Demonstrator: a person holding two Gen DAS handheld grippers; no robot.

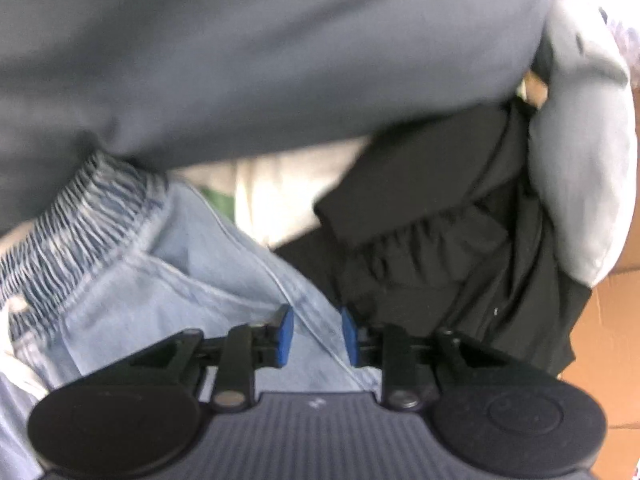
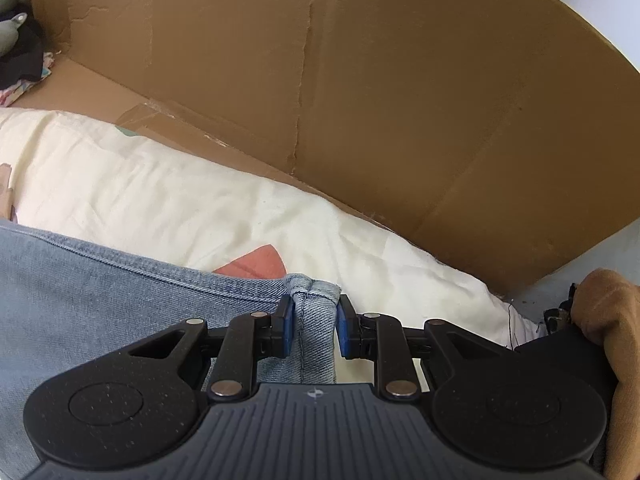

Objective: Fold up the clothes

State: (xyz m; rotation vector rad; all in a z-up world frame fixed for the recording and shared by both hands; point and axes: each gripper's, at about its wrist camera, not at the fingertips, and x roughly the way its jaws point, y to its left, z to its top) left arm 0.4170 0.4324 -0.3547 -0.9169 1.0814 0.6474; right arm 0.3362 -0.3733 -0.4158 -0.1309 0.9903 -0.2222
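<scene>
Left gripper (image 1: 317,336) – fingers apart over jeans (image 1: 192,280) | right gripper (image 2: 316,328) – clamped on jeans hem (image 2: 314,312)

The left hand-held gripper (image 1: 317,334) is seen with its blue pads parted over light denim jeans (image 1: 192,280); a black garment (image 1: 440,220) lies beside them, and grey cloth (image 1: 260,48) is spread above.

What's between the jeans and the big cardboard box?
A cream cloth lies between the jeans and the cardboard box, seen in the right wrist view.
</scene>
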